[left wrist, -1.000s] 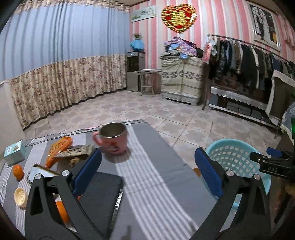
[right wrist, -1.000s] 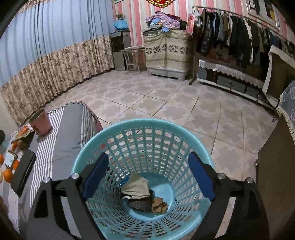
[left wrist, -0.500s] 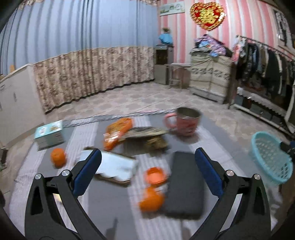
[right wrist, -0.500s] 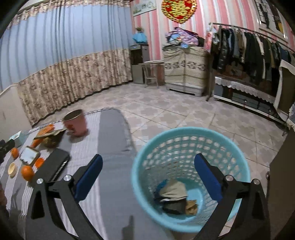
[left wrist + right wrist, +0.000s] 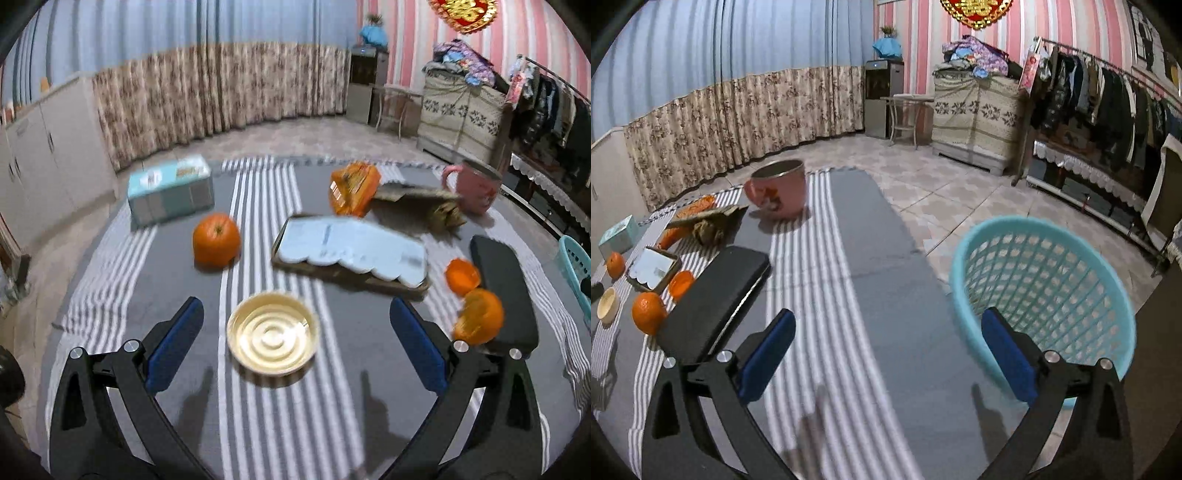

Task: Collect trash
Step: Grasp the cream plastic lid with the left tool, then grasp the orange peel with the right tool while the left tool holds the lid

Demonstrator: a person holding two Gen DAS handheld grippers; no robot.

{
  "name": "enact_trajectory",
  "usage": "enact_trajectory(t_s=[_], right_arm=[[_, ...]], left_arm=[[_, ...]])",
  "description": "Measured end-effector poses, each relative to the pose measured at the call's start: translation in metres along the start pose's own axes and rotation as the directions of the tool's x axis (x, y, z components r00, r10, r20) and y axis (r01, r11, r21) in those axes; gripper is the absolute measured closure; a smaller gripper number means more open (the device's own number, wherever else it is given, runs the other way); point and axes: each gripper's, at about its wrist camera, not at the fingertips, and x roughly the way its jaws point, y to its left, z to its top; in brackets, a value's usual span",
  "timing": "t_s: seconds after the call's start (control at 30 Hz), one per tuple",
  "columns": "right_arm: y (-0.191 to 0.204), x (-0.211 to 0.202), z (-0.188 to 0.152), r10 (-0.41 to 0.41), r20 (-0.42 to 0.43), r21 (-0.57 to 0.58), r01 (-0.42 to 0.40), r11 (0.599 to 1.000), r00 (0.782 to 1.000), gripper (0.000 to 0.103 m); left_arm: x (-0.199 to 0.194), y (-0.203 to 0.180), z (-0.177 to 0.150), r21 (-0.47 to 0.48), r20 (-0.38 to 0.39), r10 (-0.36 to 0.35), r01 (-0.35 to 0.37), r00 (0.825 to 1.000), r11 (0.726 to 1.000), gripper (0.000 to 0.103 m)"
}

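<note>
My left gripper [image 5: 295, 347] is open and empty, low over the striped table, with a small cream round dish [image 5: 272, 336] between its fingers. Beyond lie an orange snack wrapper [image 5: 352, 188], a crumpled brown paper piece [image 5: 424, 206] and orange peel [image 5: 461, 275]. My right gripper [image 5: 886, 354] is open and empty above the grey cloth, beside the turquoise basket [image 5: 1045, 291] at the table's right edge. The wrapper [image 5: 692, 210] and brown paper [image 5: 709, 225] also show in the right wrist view, far left.
A whole orange [image 5: 216, 240], a second orange [image 5: 480, 319], a teal box [image 5: 170, 188], a flat tray with white paper [image 5: 351, 251], a black case [image 5: 502, 291] and a pink mug [image 5: 472, 188] stand on the table [image 5: 258, 192]. Tiled floor lies beyond.
My left gripper has swung left and down, from the mug to the cream dish. My right gripper has pulled back from over the basket to above the table.
</note>
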Motion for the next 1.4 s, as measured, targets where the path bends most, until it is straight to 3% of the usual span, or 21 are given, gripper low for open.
enact_trajectory(t_s=[0.2, 0.27, 0.43, 0.5, 0.77, 0.97, 1.0, 1.07, 1.13, 1.2, 1.27, 1.4], right_arm=[[0.026, 0.006, -0.003, 0.009, -0.041, -0.030, -0.010, 1.000, 0.999, 0.005], [0.032, 0.006, -0.002, 0.017, -0.051, -0.030, -0.019, 0.999, 0.999, 0.005], [0.049, 0.002, -0.004, 0.079, -0.058, 0.001, -0.079, 0.997, 0.995, 0.005], [0.060, -0.001, -0.006, 0.091, -0.063, 0.001, -0.091, 0.996, 0.994, 0.005], [0.129, -0.013, -0.015, 0.152, -0.052, -0.116, -0.157, 0.981, 0.987, 0.005], [0.177, -0.013, -0.013, 0.207, -0.071, -0.185, -0.217, 0.958, 0.976, 0.006], [0.183, -0.012, -0.012, 0.205, -0.069, -0.201, -0.215, 0.956, 0.976, 0.008], [0.196, -0.006, -0.012, 0.207, -0.100, -0.228, -0.225, 0.947, 0.973, 0.022], [0.200, 0.002, -0.012, 0.217, -0.147, -0.224, -0.246, 0.943, 0.965, 0.042], [0.206, 0.009, -0.014, 0.229, -0.182, -0.211, -0.266, 0.941, 0.956, 0.048], [0.210, 0.008, -0.015, 0.231, -0.173, -0.233, -0.268, 0.935, 0.957, 0.062], [0.213, 0.008, -0.015, 0.263, -0.171, -0.221, -0.298, 0.929, 0.949, 0.071]], left_arm=[[0.018, 0.014, -0.003, -0.043, -0.056, -0.036, 0.034, 0.998, 0.998, 0.009], [0.024, 0.012, -0.003, -0.027, -0.078, -0.045, 0.043, 0.996, 0.999, 0.014], [0.038, 0.008, -0.006, 0.004, -0.141, -0.049, 0.050, 0.989, 0.999, 0.041], [0.036, 0.009, -0.005, 0.010, -0.133, -0.050, 0.052, 0.990, 0.999, 0.042], [-0.004, 0.033, -0.003, 0.092, 0.032, 0.041, -0.043, 0.999, 0.995, 0.042], [-0.019, 0.063, -0.004, 0.024, 0.095, 0.022, -0.025, 0.995, 0.999, 0.042], [-0.019, 0.066, -0.003, 0.015, 0.099, 0.016, -0.018, 0.995, 1.000, 0.042], [-0.017, 0.068, -0.003, 0.009, 0.095, 0.004, -0.005, 0.996, 1.000, 0.042], [-0.015, 0.069, -0.002, 0.009, 0.093, 0.001, -0.002, 0.996, 1.000, 0.042], [-0.015, 0.069, -0.004, 0.010, 0.096, -0.007, 0.006, 0.995, 1.000, 0.042], [-0.014, 0.067, -0.004, 0.012, 0.098, -0.006, 0.005, 0.995, 1.000, 0.042], [-0.014, 0.064, -0.004, 0.019, 0.097, 0.003, -0.005, 0.995, 1.000, 0.042]])
